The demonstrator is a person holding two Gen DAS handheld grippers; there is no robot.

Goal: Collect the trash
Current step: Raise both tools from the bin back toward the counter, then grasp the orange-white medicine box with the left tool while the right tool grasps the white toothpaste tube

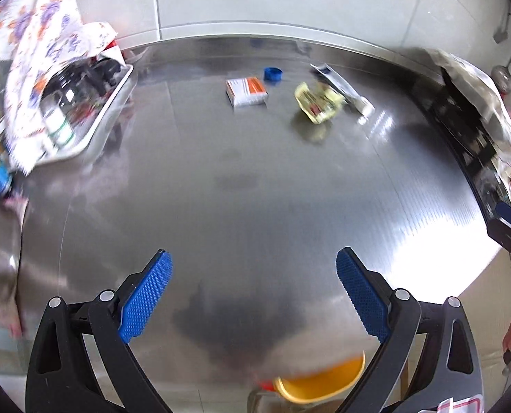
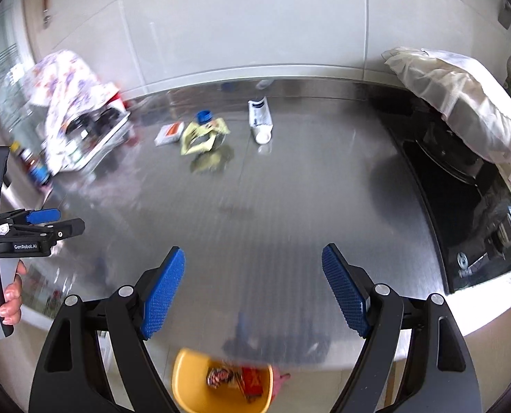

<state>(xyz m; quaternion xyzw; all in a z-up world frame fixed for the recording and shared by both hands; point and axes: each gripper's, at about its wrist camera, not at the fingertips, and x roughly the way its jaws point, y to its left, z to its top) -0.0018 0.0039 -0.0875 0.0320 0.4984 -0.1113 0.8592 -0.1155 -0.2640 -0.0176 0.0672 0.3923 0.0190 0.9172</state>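
On the steel counter (image 1: pixel 255 179) far ahead lie a white-and-orange small box (image 1: pixel 247 91), a blue bottle cap (image 1: pixel 273 75), a crumpled yellow wrapper (image 1: pixel 318 102) and a white tube (image 1: pixel 343 88). The right wrist view shows the same box (image 2: pixel 168 133), cap (image 2: pixel 204 116), wrapper (image 2: pixel 202 136) and tube (image 2: pixel 260 119). A yellow bin (image 2: pixel 221 383) with wrappers inside stands below the counter's near edge; it also shows in the left wrist view (image 1: pixel 321 383). My left gripper (image 1: pixel 253 268) and right gripper (image 2: pixel 253 265) are both open and empty, well short of the trash.
A metal tray of jars under a floral cloth (image 1: pixel 45 69) sits at the left. A black stove (image 2: pixel 462 206) with a white cloth-covered item (image 2: pixel 462 103) is at the right. A tiled wall (image 2: pixel 255 17) backs the counter.
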